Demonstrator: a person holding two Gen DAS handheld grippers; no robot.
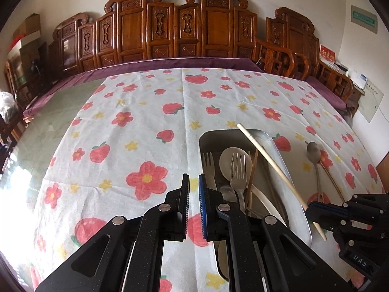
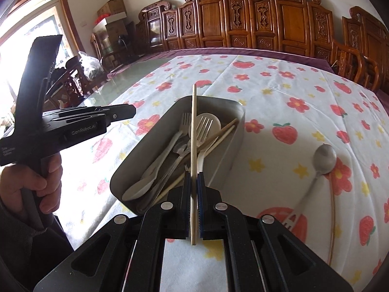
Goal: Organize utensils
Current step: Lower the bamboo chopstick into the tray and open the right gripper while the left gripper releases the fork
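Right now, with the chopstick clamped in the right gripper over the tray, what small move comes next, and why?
Probably lower the right gripper until the chopstick lies along the metal tray, then open. Its jaws are shut on the stick, which hangs above the forks and spoons already inside. The left gripper is shut and holds nothing. A metal spoon still lies on the tablecloth.
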